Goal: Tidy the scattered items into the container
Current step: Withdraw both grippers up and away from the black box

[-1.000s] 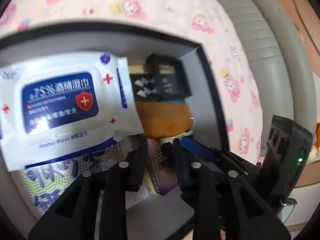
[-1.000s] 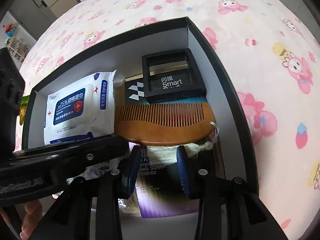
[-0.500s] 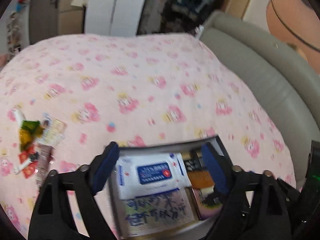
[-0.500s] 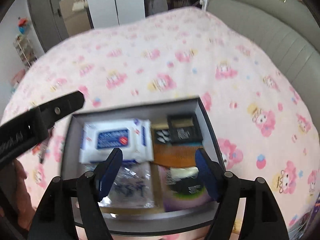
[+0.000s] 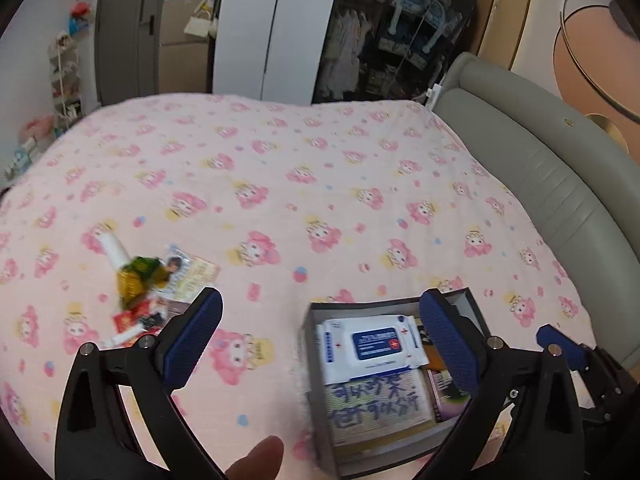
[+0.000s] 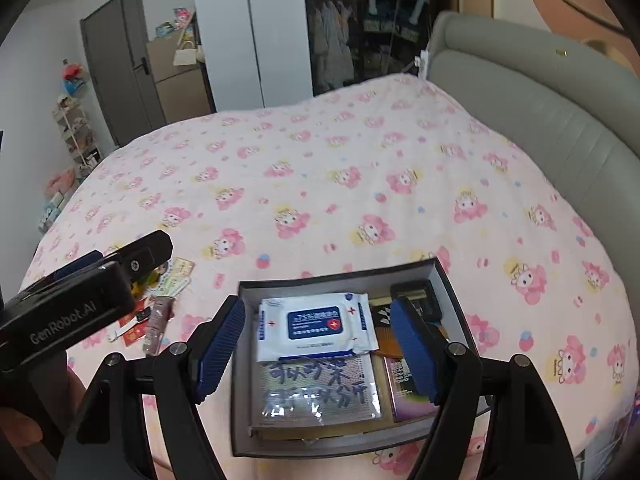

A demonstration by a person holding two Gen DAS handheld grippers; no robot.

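Left gripper (image 5: 320,344) jaws were opening wide, empty; right gripper (image 6: 320,344) gaped, empty, box (image 6: 452,284) at twelve o'clock.

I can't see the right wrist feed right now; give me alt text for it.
An open right tool hangs empty above a dark box on a pink cartoon-print bedspread; the box holds a wipes pack, a comb and flat packets. Small loose items lie left of the box, partly behind the left tool.
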